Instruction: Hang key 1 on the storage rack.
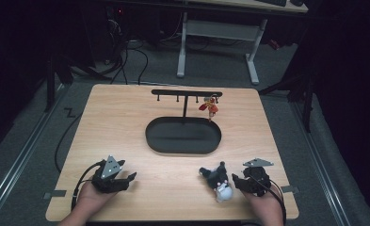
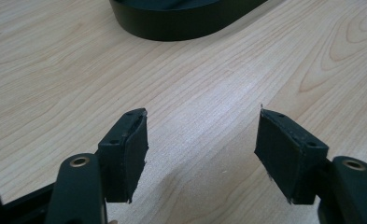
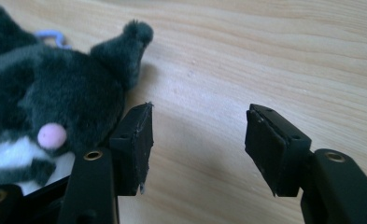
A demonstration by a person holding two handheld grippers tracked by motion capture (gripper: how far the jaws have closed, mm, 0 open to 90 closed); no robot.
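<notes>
A black-and-white plush toy (image 1: 219, 181) lies near the table's front right. In the right gripper view the plush toy (image 3: 45, 107) has pink cheeks and a pale blue loop, and it rests against the outside of the left jaw. My right gripper (image 1: 235, 182) (image 3: 199, 116) is open just right of it, with only bare wood between the jaws. At the front left my left gripper (image 1: 128, 181) (image 2: 202, 121) is open over bare wood. A black oval tray (image 1: 156, 141) (image 2: 172, 25) sits mid-table. Behind it stands a black hook rack (image 1: 186, 92), with a small red-and-orange charm (image 1: 209, 107) hanging at its right end.
The wooden table (image 1: 126, 117) has bare wood around the tray and between the two grippers. Cables trail from both grippers over the front edge. A white desk frame (image 1: 218, 42) and floor cables lie beyond the table's far edge.
</notes>
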